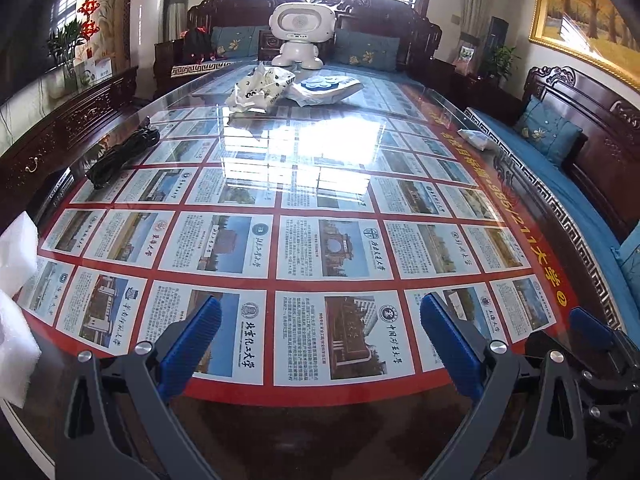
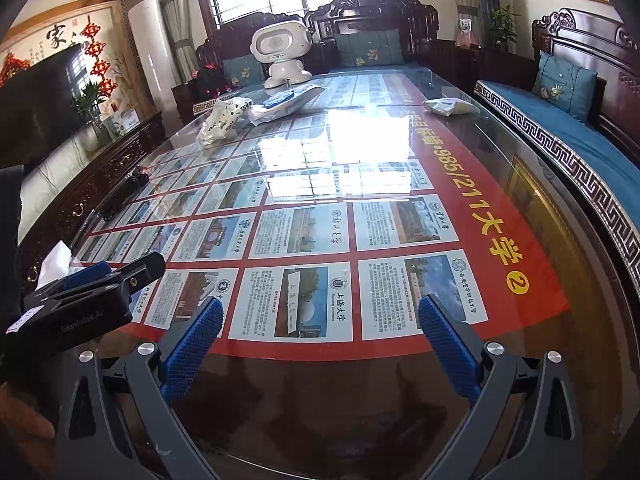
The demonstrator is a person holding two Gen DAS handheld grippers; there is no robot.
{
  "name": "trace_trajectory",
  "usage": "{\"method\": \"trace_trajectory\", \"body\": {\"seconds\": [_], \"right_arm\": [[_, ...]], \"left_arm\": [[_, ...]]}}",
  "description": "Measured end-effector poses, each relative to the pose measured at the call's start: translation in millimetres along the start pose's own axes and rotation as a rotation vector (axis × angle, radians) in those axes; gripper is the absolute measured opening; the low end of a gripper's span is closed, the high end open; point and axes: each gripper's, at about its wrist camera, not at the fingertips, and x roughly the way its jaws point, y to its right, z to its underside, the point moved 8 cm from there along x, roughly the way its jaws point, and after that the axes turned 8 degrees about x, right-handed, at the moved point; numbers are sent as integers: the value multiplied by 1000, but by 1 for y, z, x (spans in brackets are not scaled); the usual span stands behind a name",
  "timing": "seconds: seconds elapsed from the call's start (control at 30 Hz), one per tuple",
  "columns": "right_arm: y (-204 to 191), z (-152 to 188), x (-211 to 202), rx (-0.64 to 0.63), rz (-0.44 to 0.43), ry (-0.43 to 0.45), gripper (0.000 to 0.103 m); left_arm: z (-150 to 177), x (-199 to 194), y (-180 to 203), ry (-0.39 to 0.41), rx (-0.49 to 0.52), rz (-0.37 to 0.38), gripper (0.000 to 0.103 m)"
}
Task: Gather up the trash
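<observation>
Trash bags point(image 1: 260, 88) lie at the far end of the tabletop point(image 1: 320, 396) by the toy robot point(image 1: 301, 36), while the left claw point(image 1: 320, 344) and right claw point(image 2: 320, 340) hang wide apart and empty near the close edge, so a long reach might knock the toy over.

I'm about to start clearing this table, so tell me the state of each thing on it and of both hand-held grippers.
Left hand-held gripper: open, empty.
Right hand-held gripper: open, empty.
Crumpled white bag: crushed, lying on the glass.
Flat plastic package: lying beside the bag.
Small white packet: lying near the right edge.
Black cable: bundled, at the left edge.
White toy robot: standing upright.
</observation>
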Motion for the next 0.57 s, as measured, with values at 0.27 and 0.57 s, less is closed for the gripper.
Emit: {"method": "trace_trajectory", "body": {"seconds": [0.27,0.57], "right_arm": [[2,2,0,7,9,-2,95],[4,-1,-3,14,6,2,95]], "left_arm": [[0,-3,16,-6,60,10,99],[5,-3,22,-45,79,49,99]]}}
